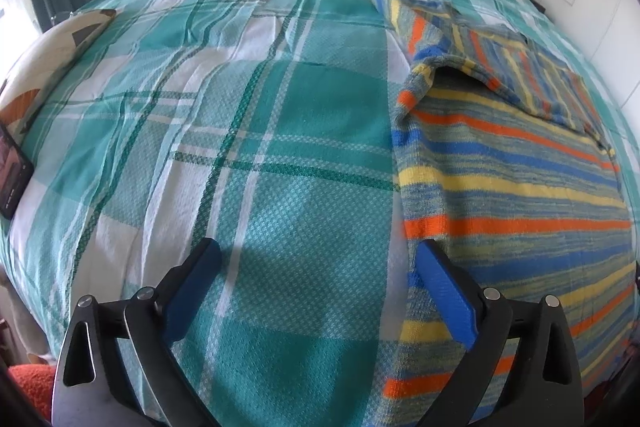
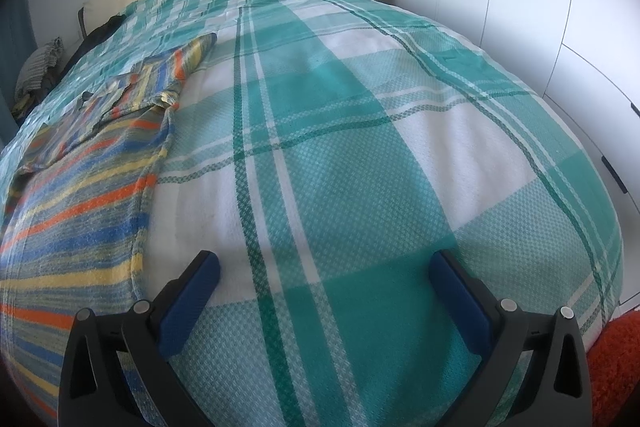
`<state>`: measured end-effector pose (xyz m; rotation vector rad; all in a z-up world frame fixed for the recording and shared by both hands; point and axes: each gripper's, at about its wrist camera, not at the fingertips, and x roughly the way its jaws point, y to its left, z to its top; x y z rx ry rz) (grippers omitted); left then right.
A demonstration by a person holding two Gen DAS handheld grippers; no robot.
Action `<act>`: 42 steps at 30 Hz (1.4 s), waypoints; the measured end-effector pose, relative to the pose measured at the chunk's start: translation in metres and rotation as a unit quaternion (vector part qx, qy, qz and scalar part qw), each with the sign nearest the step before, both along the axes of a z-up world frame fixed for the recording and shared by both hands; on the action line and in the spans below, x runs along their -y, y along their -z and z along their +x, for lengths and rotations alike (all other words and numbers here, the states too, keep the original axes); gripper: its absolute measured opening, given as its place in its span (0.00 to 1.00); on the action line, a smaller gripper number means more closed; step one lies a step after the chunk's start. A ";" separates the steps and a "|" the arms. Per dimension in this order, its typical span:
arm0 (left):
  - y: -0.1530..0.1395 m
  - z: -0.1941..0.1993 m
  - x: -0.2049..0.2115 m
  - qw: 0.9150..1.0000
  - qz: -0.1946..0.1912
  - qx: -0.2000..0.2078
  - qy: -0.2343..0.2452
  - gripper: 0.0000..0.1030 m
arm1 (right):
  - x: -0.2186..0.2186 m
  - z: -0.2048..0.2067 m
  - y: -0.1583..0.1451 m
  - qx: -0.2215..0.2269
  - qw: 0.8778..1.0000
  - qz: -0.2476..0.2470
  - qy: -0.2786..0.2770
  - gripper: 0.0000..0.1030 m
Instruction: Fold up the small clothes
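Blue-padded left tool (image 1: pixel 318 267) tilts down, spread wide.

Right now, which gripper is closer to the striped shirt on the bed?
Left. The left gripper hangs open at the striped shirt's edge, one finger over the fabric. The right gripper is open over bare bedspread, shirt off to its side.

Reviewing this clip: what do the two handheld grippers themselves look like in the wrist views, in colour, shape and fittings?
Both look alike. The left gripper and the right gripper each have two flat, blue, paddle-shaped fingers mounted on matte black angled arms with teardrop slots and round silver pivot pins. No cables, markings, hands or sleeves show in either view.
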<state>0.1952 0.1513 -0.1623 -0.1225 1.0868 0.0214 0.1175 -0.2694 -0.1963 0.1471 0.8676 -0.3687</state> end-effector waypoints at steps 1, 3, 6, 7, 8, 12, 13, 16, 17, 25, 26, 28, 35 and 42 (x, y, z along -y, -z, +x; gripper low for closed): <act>0.000 0.000 0.001 1.000 0.003 0.000 0.000 0.96 | 0.000 0.000 0.000 0.000 1.000 0.001 -0.002 1.00; 0.000 -0.001 0.002 1.000 0.007 0.000 0.001 0.96 | 0.000 -0.001 0.001 0.002 1.000 -0.001 -0.005 1.00; 0.001 -0.001 0.001 1.000 0.008 -0.001 0.004 0.96 | 0.000 0.002 0.001 -0.002 1.000 -0.002 -0.002 1.00; 0.001 0.000 0.001 1.000 0.006 -0.002 0.003 0.96 | 0.000 0.003 0.002 -0.002 1.000 -0.002 0.001 1.00; 0.001 0.000 0.000 1.000 0.005 -0.003 0.002 0.96 | 0.000 0.002 0.001 -0.002 1.000 -0.003 0.001 1.00; 0.001 -0.002 0.002 1.000 0.008 -0.002 0.001 0.96 | 0.001 0.000 0.001 -0.002 1.000 -0.002 -0.003 1.00; 0.001 -0.003 0.002 1.000 0.009 -0.002 0.001 0.96 | 0.001 -0.001 0.001 -0.002 1.000 -0.002 -0.003 1.00; 0.001 -0.003 0.001 1.000 0.007 -0.002 0.001 0.96 | 0.000 -0.001 0.001 -0.002 1.000 -0.002 -0.003 1.00; 0.001 -0.003 0.001 1.000 0.006 -0.003 0.000 0.96 | 0.000 -0.001 0.001 -0.002 1.000 -0.003 -0.003 1.00; 0.001 -0.004 0.001 1.000 0.006 -0.004 -0.002 0.96 | 0.001 -0.001 0.000 -0.004 1.000 -0.002 -0.001 1.00; 0.001 -0.004 0.002 1.000 0.007 -0.004 -0.002 0.96 | 0.001 -0.002 0.000 -0.003 1.000 -0.002 -0.003 1.00; 0.001 -0.004 0.001 1.000 0.007 -0.004 0.000 0.96 | 0.001 -0.002 0.000 -0.003 1.000 -0.003 -0.004 1.00; 0.001 -0.003 -0.001 1.000 0.004 -0.006 0.001 0.96 | 0.000 -0.003 0.000 -0.006 1.000 -0.001 -0.001 1.00; -0.022 0.012 -0.014 0.998 -0.044 0.029 0.036 0.96 | 0.000 -0.003 0.001 -0.007 1.000 -0.001 0.002 1.00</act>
